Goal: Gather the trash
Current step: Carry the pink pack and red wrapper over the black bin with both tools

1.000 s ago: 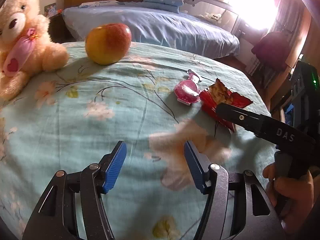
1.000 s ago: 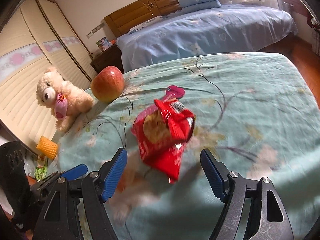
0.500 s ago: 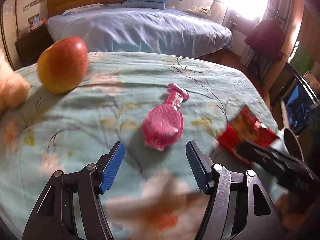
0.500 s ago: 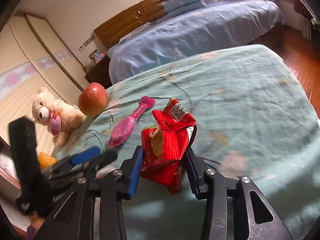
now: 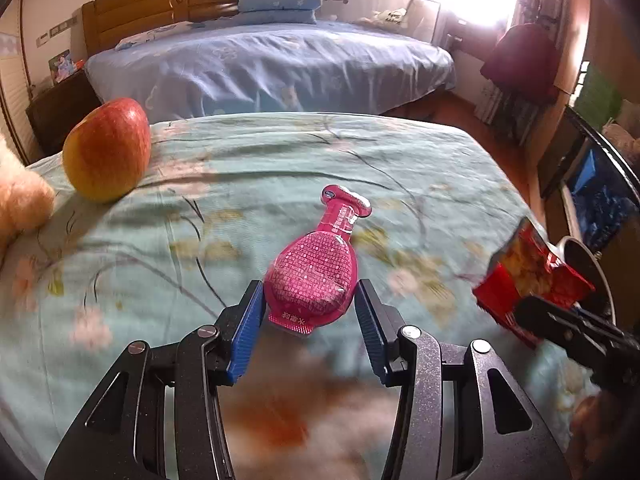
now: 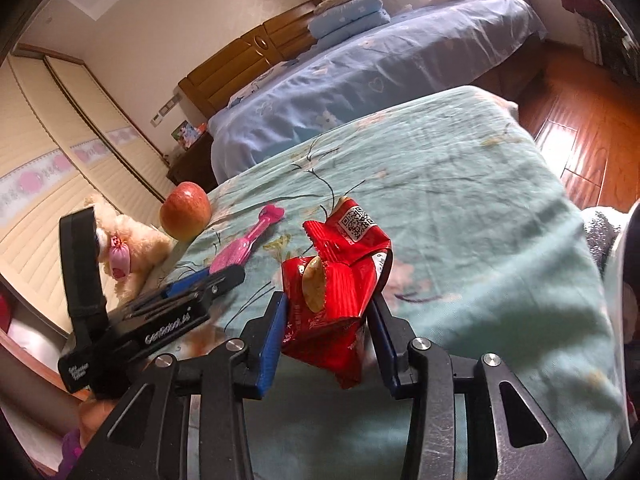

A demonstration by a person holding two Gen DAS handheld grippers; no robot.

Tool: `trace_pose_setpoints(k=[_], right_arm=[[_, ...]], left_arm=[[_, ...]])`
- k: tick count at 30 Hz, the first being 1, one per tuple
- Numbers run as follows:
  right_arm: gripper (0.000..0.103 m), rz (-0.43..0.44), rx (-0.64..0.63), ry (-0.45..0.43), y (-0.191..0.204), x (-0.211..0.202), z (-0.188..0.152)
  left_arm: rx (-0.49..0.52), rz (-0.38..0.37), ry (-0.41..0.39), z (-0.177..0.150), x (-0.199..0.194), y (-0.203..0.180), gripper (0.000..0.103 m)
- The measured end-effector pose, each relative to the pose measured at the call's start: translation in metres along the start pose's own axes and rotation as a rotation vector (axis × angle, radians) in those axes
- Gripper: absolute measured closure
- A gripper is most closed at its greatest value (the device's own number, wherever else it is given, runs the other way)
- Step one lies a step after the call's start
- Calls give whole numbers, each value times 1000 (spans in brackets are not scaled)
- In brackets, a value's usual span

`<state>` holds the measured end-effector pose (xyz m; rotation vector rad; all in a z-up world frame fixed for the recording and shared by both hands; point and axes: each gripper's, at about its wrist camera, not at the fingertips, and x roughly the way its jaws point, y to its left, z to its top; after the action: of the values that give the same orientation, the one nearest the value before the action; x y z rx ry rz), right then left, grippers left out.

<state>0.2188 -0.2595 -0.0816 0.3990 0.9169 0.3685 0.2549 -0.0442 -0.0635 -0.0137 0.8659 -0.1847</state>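
Observation:
A pink bottle-shaped wrapper point(image 5: 316, 268) lies on the teal floral tablecloth point(image 5: 248, 168). My left gripper point(image 5: 310, 312) has its blue pads on both sides of the wrapper's wide end and is shut on it. The wrapper also shows in the right wrist view point(image 6: 248, 244). My right gripper point(image 6: 328, 320) is shut on a crumpled red snack bag point(image 6: 336, 276) and holds it above the cloth. The bag shows at the right in the left wrist view point(image 5: 528, 276).
A red-yellow apple point(image 5: 108, 150) and a cream teddy bear point(image 6: 132, 248) sit at the table's left side. A bin with a white rim point(image 5: 588, 264) stands beyond the table's right edge. A blue bed point(image 5: 280, 64) lies behind.
My left gripper moved forward and closed on the pink wrapper. My right gripper closed on the red bag and lifted it, moving right toward the table's edge.

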Motion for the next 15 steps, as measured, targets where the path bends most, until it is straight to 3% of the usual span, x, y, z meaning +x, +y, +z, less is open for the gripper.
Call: trace_pose_setpoints(k=[15], right_arm=[[62,-36,21,-40,-21,-50,-27]], left_arm=[[2,-110,-10,-41,-43,-51,57]])
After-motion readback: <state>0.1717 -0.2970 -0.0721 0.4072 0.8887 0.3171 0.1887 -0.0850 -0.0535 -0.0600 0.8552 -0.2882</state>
